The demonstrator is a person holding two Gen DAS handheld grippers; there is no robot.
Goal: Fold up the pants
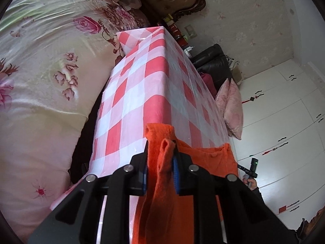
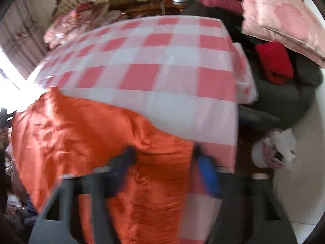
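The orange pants [image 1: 203, 162] lie over the near end of a table with a red-and-white checked cloth [image 1: 132, 93]. My left gripper [image 1: 160, 152] is shut on a bunched fold of the pants, which sticks up between the blue pads and hangs down below them. In the blurred right wrist view the pants [image 2: 81, 132] spread across the table's near left corner and drape over the edge. My right gripper [image 2: 164, 158] is open with its fingers wide apart, and the orange cloth lies between them at the checked cloth's [image 2: 162, 61] edge.
A bed with a floral quilt [image 1: 40, 71] runs along the table's left side. Pink cushions [image 1: 231, 105], a black sofa [image 1: 215, 61] and white wardrobe doors [image 1: 284, 111] are to the right. A hand [image 1: 251, 183] holds a black handle there. A red folded cloth [image 2: 274, 61] lies on dark bedding.
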